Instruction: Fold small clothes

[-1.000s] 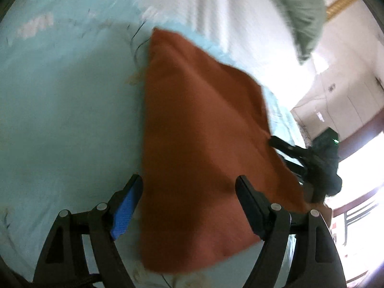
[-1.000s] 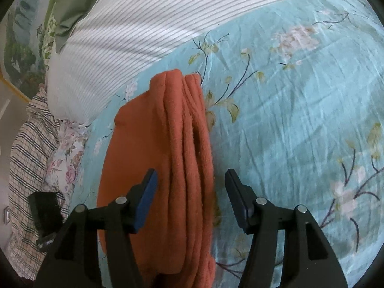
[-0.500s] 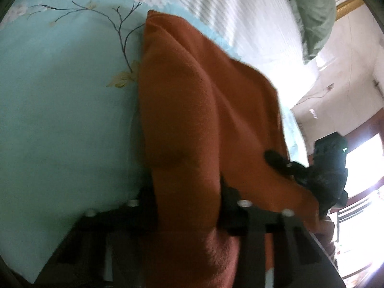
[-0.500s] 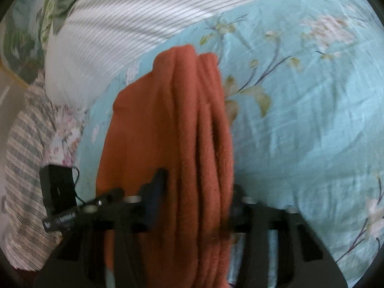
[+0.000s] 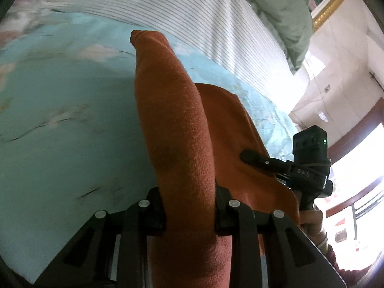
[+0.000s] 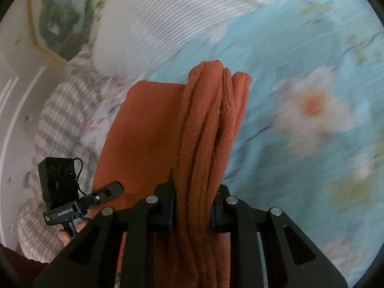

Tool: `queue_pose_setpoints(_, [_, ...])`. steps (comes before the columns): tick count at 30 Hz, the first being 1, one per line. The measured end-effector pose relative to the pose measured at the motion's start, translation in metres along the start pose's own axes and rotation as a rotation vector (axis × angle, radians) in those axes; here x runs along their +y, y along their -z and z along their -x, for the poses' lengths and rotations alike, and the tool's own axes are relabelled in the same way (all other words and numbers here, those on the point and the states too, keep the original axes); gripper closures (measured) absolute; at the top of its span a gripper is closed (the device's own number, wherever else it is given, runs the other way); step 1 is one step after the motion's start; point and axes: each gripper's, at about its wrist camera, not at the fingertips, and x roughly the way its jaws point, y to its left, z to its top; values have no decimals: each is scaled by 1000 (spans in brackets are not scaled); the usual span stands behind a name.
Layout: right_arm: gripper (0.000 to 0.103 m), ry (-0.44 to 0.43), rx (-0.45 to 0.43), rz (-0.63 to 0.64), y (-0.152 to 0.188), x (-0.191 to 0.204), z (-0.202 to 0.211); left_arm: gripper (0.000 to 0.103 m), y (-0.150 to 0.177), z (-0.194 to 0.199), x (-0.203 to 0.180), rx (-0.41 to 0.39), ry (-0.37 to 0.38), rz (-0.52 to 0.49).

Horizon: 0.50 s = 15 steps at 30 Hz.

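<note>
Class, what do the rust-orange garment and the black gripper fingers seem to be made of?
Rust-orange garment: soft knit, probably fleece or terry; matte, fuzzy ribbed nap, limp bunched folds. Black gripper fingers: rigid, probably moulded plastic; smooth, dull sheen, with silver metal-looking rivets.

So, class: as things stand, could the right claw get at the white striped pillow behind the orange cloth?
Probably not yet. The right claw is shut on the bunched rust-orange knitted cloth, which also stands between it and the white striped pillow. It would have to let go first.
</note>
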Motion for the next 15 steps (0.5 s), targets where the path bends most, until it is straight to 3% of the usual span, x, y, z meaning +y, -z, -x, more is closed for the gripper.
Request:
queue_pose_setpoints(6, [80, -58, 99, 13, 34, 33, -50, 75, 45, 52, 46, 0, -68, 56])
queue_pose_setpoints(9, [80, 9, 127, 38, 44, 37, -65, 73, 64, 44, 71, 44, -94, 111])
queue_pose_setpoints(15, [76, 47, 115, 31, 46, 34, -64, 59, 71, 38, 87, 32, -60, 184])
